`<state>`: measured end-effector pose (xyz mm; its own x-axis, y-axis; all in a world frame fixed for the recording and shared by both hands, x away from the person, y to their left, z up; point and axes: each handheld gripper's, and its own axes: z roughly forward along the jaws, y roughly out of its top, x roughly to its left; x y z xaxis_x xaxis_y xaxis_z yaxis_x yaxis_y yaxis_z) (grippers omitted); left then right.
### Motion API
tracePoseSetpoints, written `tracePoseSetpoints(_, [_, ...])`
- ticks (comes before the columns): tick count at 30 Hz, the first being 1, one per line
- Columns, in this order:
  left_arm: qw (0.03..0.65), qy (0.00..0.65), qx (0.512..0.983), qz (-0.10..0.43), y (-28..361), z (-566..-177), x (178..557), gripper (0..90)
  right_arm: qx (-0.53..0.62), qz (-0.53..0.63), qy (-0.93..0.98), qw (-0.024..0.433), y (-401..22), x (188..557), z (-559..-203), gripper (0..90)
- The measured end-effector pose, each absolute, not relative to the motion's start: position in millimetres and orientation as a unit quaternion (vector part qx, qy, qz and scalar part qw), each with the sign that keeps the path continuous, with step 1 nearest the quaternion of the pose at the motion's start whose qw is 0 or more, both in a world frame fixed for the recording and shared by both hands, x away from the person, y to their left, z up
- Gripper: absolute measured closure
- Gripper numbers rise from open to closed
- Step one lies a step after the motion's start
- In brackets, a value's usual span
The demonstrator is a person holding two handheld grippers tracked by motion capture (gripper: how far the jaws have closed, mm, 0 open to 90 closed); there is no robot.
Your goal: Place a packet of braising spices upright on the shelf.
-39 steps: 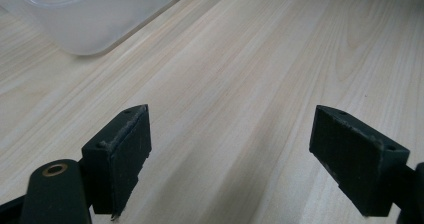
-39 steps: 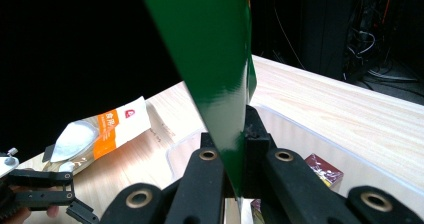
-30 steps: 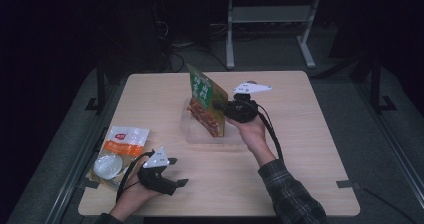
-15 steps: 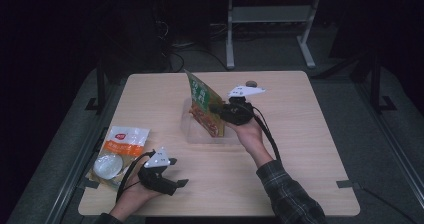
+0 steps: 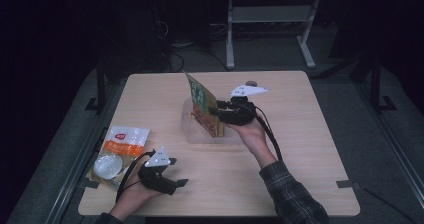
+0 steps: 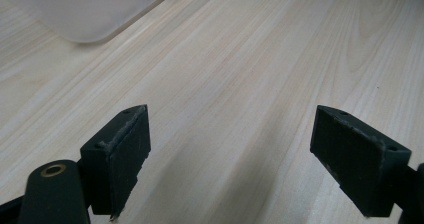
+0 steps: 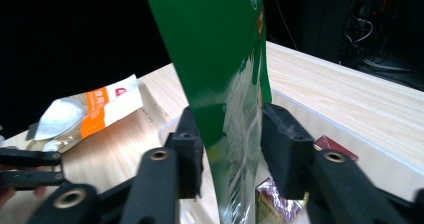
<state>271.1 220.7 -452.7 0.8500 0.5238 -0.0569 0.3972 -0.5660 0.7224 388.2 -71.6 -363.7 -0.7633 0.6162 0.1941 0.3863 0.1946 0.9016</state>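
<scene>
A green snack bag (image 5: 202,106) stands tilted in a clear plastic container (image 5: 192,134) at the table's middle. My right gripper (image 5: 215,115) reaches it from the right. In the right gripper view the bag (image 7: 220,49) rises blurred between the jaws of that gripper (image 7: 230,134), which have just been opening; the pads stand close beside it without pinching. My left gripper (image 5: 179,171) rests on the table near the front left edge, and its jaws (image 6: 230,159) stand wide apart over bare wood.
An orange and white pouch (image 5: 120,146) lies at the front left corner, also seen as the pouch (image 7: 95,106). A red packet (image 7: 332,146) lies inside the container, whose rim (image 7: 350,139) runs behind the jaws. A corner of the container (image 6: 90,9) lies ahead of the left gripper.
The right gripper's jaws have spread apart from the bag. The bag's top has leaned over to the left. The left hand has stayed put.
</scene>
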Motion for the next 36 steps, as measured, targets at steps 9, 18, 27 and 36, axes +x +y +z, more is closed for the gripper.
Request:
tracePoseSetpoints(9, [0.384, 0.259, 0.883, 0.084, 220.5, -452.6, 271.0, 15.8, 0.313, 0.51, 0.792, 0.12, -79.6, 373.1, -353.1, 37.0])
tracePoseSetpoints(18, [0.388, 0.261, 0.88, 0.078, 219.6, -453.9, 270.7, 15.8, 0.297, 0.489, 0.812, 0.117, -97.4, 353.7, -355.2, 33.7])
tracePoseSetpoints(27, [0.385, 0.256, 0.884, 0.069, 218.0, -455.4, 270.4, 15.8, 0.289, 0.451, 0.839, 0.096, -117.1, 338.0, -371.5, 33.3])
tracePoseSetpoints(36, [0.38, 0.251, 0.888, 0.057, 216.9, -457.2, 270.0, 15.8, 0.268, 0.374, 0.886, 0.061, -124.4, 317.9, -397.6, 33.0])
